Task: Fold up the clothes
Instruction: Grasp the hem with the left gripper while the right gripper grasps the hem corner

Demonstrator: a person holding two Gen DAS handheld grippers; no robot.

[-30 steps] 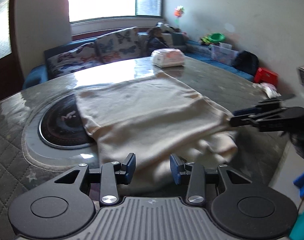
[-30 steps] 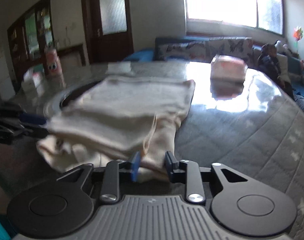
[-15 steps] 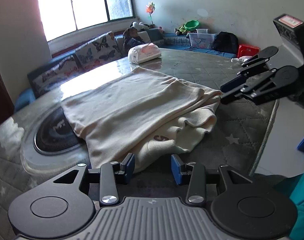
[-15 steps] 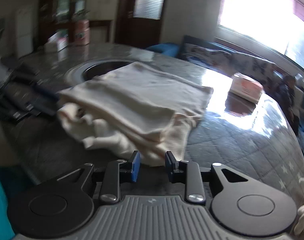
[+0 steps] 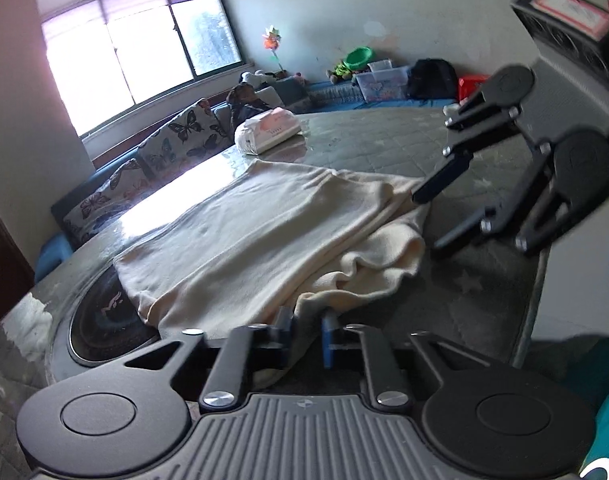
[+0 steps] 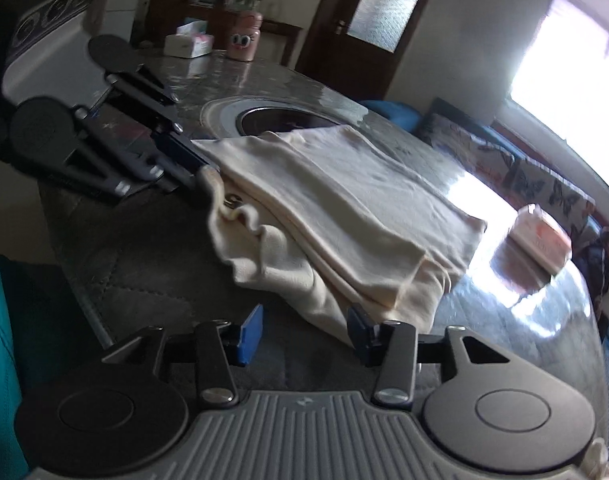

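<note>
Left gripper now pinching garment; right gripper newly spread.

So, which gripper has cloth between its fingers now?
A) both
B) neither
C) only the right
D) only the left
D: the left gripper is closed on a near corner of the cream garment, while the right gripper stands open beside the garment's edge with nothing between its fingers.
</note>
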